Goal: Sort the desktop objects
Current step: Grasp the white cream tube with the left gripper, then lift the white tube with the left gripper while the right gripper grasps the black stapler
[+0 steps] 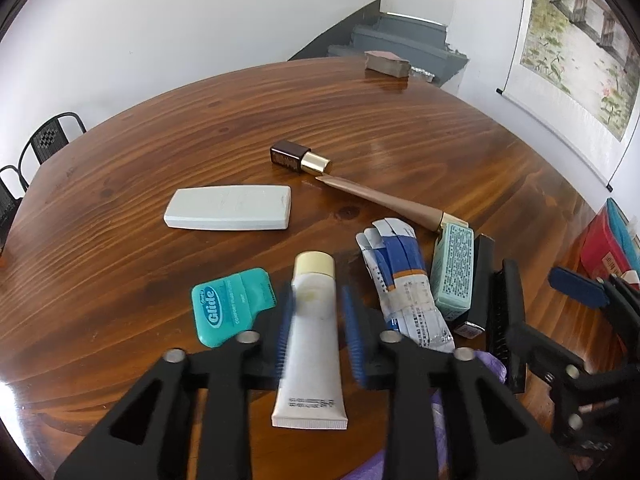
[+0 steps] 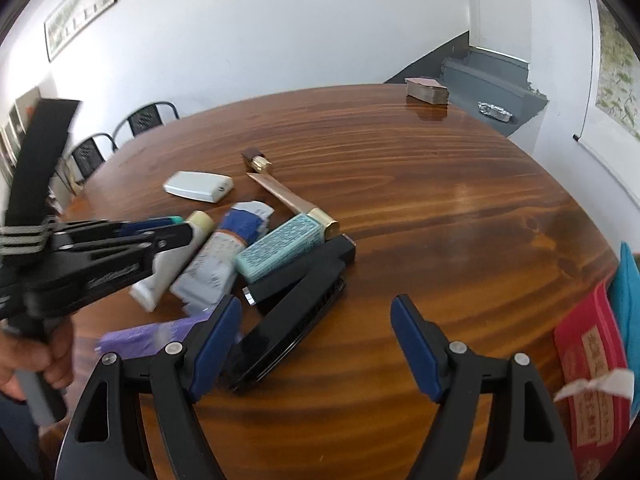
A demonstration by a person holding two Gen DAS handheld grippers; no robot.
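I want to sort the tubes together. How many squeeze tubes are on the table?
2. The white tube lies between the left hand-held gripper's pads. The slim brown tube lies beyond it, near the lipstick. Others may hide under the pile.

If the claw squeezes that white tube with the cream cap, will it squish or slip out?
The white tube looks like soft plastic with a flat crimped end, so it would probably dent under the left claw. Its smooth skin might slide a little. Lying flat, it seems unlikely to roll far, and it is probably light.
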